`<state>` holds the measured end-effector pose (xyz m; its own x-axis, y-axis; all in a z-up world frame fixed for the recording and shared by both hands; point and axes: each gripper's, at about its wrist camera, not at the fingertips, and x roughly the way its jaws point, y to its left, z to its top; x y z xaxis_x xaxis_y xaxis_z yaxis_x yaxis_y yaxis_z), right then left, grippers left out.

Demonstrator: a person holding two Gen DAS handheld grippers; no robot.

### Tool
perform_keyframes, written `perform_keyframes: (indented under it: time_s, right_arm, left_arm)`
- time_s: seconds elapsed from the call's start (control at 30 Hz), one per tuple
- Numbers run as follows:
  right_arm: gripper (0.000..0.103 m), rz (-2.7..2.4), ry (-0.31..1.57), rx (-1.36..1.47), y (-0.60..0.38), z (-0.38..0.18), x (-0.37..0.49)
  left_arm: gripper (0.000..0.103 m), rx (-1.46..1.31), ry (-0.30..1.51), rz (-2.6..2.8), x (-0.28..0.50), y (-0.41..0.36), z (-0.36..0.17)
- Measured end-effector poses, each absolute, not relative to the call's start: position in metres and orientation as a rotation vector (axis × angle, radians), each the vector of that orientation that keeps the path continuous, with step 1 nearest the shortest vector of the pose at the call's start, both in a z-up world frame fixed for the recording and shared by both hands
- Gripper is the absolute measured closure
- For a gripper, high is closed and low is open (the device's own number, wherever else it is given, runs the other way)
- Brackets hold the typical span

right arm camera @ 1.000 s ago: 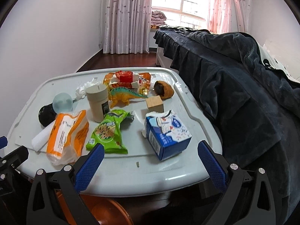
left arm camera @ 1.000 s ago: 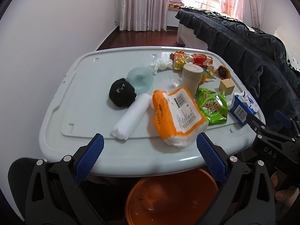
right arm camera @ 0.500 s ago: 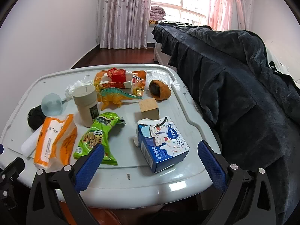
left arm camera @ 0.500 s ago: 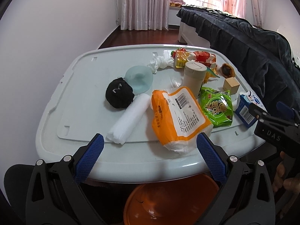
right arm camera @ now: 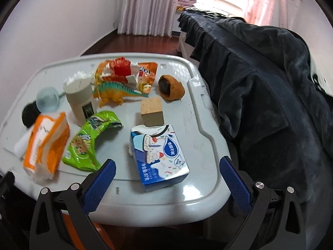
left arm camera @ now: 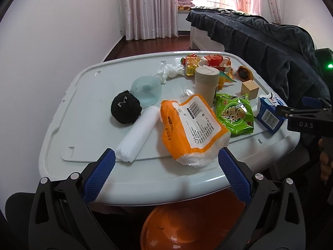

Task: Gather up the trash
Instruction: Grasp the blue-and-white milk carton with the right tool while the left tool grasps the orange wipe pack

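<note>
At the table's (left arm camera: 62,129) near edge, my jaws gape wide, empty — left gripper (left arm camera: 166,174) facing the orange tissue pack (left arm camera: 191,129), right gripper (right arm camera: 166,178) the blue carton (right arm camera: 159,155).

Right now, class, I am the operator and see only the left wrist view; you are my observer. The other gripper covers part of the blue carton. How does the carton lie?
Observer: On its side. The blue carton shows its printed face upward, with the torn top facing away.
Operator: Is the right gripper holding anything?
Observer: No. The right gripper is open and empty, and the carton lies just ahead of it.
Operator: What hides behind the beige cup?
Observer: A toy dinosaur, orange with a teal back, stands beside the beige cup.
</note>
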<state>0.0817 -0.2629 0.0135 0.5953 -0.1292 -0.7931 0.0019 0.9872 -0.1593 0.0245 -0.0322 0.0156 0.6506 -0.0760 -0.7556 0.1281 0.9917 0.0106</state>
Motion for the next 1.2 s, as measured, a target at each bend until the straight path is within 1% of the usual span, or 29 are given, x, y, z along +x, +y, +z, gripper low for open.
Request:
perform_keyframes:
  time_s: [0.13,0.3,0.4,0.43,0.47,0.5,0.53,0.57,0.7,0.8,0.97,1.2]
  right_arm:
    - [0.005,-0.046,0.979,-0.187,-0.257,0.002,0.1]
    - [0.005,-0.03,1.071,-0.218,-0.253,-0.026,0.127]
    - [0.006,-0.013,1.147,-0.167,-0.258,-0.045,0.139]
    - [0.006,-0.005,1.142,-0.127,-0.261,-0.045,0.139]
    - [0.014,-0.002,1.144,-0.087,-0.266,-0.045,0.139]
    - [0.025,0.011,1.147,-0.056,-0.268,-0.046,0.139]
    - [0.031,0.016,1.143,-0.025,-0.272,-0.044,0.137]
    - [0.04,0.011,1.131,-0.022,-0.274,-0.042,0.135]
    - [0.047,0.031,1.115,-0.024,-0.275,-0.04,0.128]
    - [0.048,0.045,1.064,0.007,-0.278,-0.029,0.116]
    - [0.048,0.054,0.918,0.068,-0.284,0.003,0.093]
    - [0.048,0.075,0.88,0.144,-0.298,0.014,0.083]
  left_arm:
    - [0.006,0.037,0.869,-0.124,0.027,-0.026,0.011]
    - [0.006,0.024,0.866,-0.105,0.027,-0.017,0.009]
    - [0.006,0.001,0.87,-0.098,0.028,-0.012,0.008]
    - [0.006,-0.004,0.871,-0.097,0.028,-0.011,0.008]
    - [0.006,-0.008,0.873,-0.095,0.029,-0.01,0.008]
    - [0.006,-0.01,0.875,-0.092,0.029,-0.009,0.008]
    - [0.006,-0.01,0.876,-0.089,0.029,-0.009,0.008]
    - [0.006,-0.009,0.876,-0.086,0.029,-0.009,0.008]
    - [0.006,0.003,0.882,-0.082,0.028,-0.011,0.007]
    - [0.006,0.01,0.878,-0.087,0.024,-0.013,0.01]
    - [0.006,0.012,0.903,-0.096,0.028,-0.031,0.015]
    - [0.006,-0.136,1.046,-0.058,0.087,-0.061,0.01]
